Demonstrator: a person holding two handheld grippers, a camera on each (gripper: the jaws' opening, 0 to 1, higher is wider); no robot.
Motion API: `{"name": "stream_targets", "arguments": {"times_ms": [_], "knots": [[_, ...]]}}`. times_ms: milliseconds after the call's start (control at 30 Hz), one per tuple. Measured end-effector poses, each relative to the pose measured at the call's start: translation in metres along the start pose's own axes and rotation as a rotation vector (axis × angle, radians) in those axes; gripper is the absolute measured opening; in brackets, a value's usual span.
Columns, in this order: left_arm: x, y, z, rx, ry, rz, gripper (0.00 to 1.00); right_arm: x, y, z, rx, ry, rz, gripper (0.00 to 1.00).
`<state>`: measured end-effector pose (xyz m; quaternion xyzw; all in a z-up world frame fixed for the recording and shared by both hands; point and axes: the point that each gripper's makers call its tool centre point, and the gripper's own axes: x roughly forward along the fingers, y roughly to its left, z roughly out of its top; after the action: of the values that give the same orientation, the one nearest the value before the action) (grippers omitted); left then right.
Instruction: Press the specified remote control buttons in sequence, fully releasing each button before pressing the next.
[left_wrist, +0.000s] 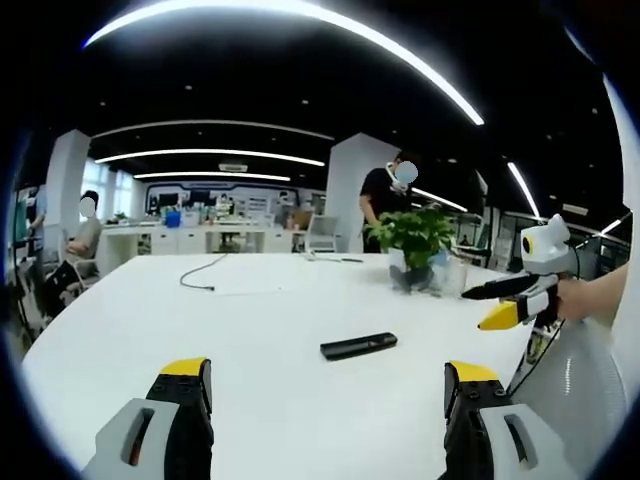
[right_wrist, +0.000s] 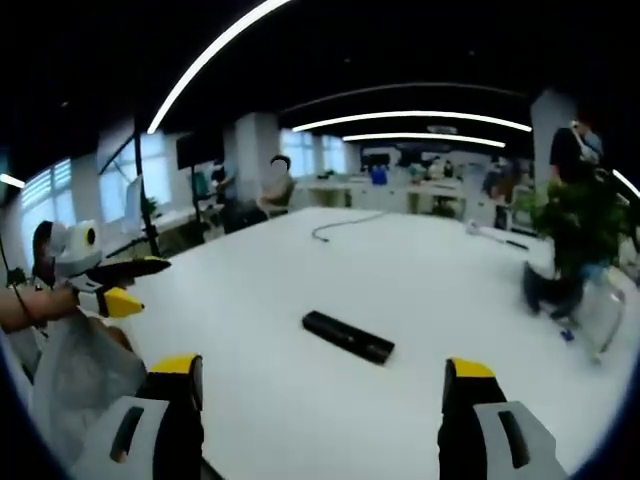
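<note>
Left gripper view: left gripper (left_wrist: 327, 385) jaws wide apart, empty, above near table edge; right gripper (left_wrist: 510, 300) hovers by right edge, jaws parted, empty. Black remote control (left_wrist: 358, 346) flat near table (left_wrist: 270, 300) middle, apart from both. Potted plant (left_wrist: 415, 240) toward far edge, cable (left_wrist: 200, 272) beyond.

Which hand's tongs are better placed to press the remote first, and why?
Probably the right. In the right gripper view the remote lies nearly centred ahead of the open right tongs. In the left gripper view the remote sits slightly off-centre from the left tongs.
</note>
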<state>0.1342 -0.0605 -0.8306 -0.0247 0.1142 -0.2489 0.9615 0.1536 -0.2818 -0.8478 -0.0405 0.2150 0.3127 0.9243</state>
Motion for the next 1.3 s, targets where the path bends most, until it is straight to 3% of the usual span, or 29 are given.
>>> {"name": "stream_targets", "arguments": {"times_ms": [133,367,700,800,1000,1133,1300], "knots": [[0.000,0.001,-0.002,-0.013,0.009,0.003,1.00,-0.005,0.009,-0.004,0.013,0.000,0.006,0.99],[0.000,-0.005,-0.006,-0.006,0.025,-0.015,1.00,-0.016,0.009,-0.006,-0.048,0.005,-0.020,0.99],[-0.004,-0.004,0.002,-0.006,-0.020,-0.006,1.00,-0.020,0.006,-0.016,-0.106,0.032,-0.040,0.99],[-0.005,-0.003,0.005,-0.006,-0.035,0.000,1.00,-0.023,-0.002,-0.013,-0.134,0.021,-0.077,0.99],[-0.006,-0.001,0.008,-0.003,-0.050,0.019,1.00,-0.028,-0.008,-0.010,-0.110,-0.002,-0.100,0.99],[-0.006,-0.001,0.007,-0.006,-0.045,0.020,1.00,-0.027,-0.005,-0.009,-0.072,-0.007,-0.076,0.99],[-0.004,-0.008,0.007,-0.040,-0.038,-0.019,1.00,-0.028,0.001,-0.009,-0.114,-0.010,-0.059,0.99]]}}
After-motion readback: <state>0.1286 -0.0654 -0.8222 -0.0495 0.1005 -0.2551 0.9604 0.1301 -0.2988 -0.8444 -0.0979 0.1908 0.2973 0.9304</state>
